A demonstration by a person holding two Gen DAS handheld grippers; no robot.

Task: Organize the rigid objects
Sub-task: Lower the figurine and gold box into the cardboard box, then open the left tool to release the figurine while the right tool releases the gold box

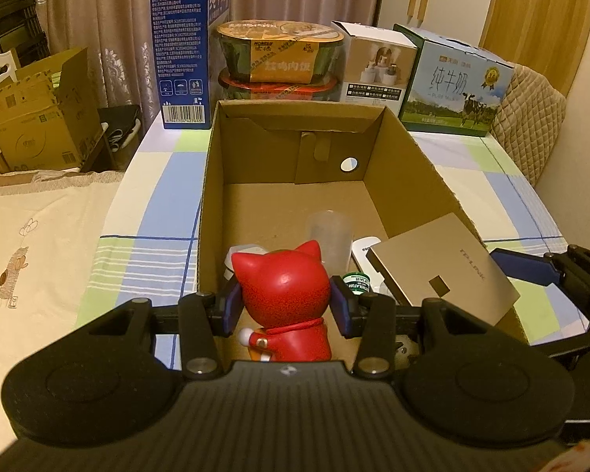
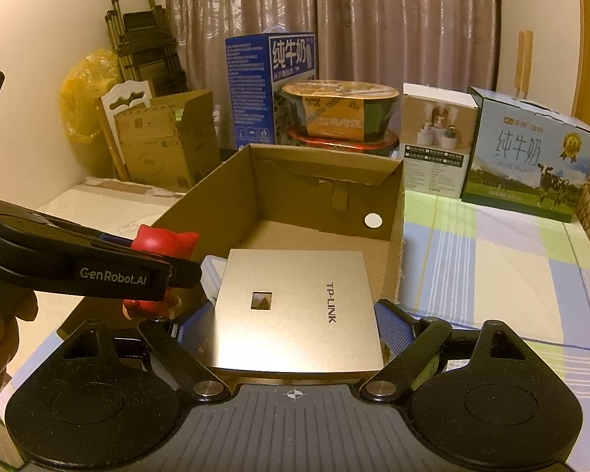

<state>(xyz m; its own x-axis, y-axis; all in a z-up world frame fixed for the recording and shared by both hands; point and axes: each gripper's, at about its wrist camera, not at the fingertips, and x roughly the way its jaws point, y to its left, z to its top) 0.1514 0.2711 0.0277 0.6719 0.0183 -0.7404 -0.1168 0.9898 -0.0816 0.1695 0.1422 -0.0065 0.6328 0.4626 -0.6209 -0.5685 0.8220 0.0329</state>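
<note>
An open cardboard box (image 1: 409, 145) stands on the checked table; it also shows in the right wrist view (image 2: 326, 169). My left gripper (image 1: 285, 308) is shut on a red cat figurine (image 1: 285, 291), held at the box's near end. My right gripper (image 2: 293, 328) is shut on a gold TP-LINK box (image 2: 295, 306), held over the box's near right corner; that gold box also shows in the left wrist view (image 1: 444, 271). Inside the cardboard box lie a clear plastic cup (image 1: 328, 236), a white object (image 1: 364, 253) and a green-capped bottle (image 1: 356, 281).
Along the table's far edge stand a blue milk carton (image 1: 181, 51), stacked instant-food bowls (image 1: 281, 59), a white product box (image 1: 375, 63) and a green milk carton (image 1: 456, 82). A bed (image 1: 31, 236) lies left of the table. More cardboard boxes (image 1: 31, 118) stand beyond the bed.
</note>
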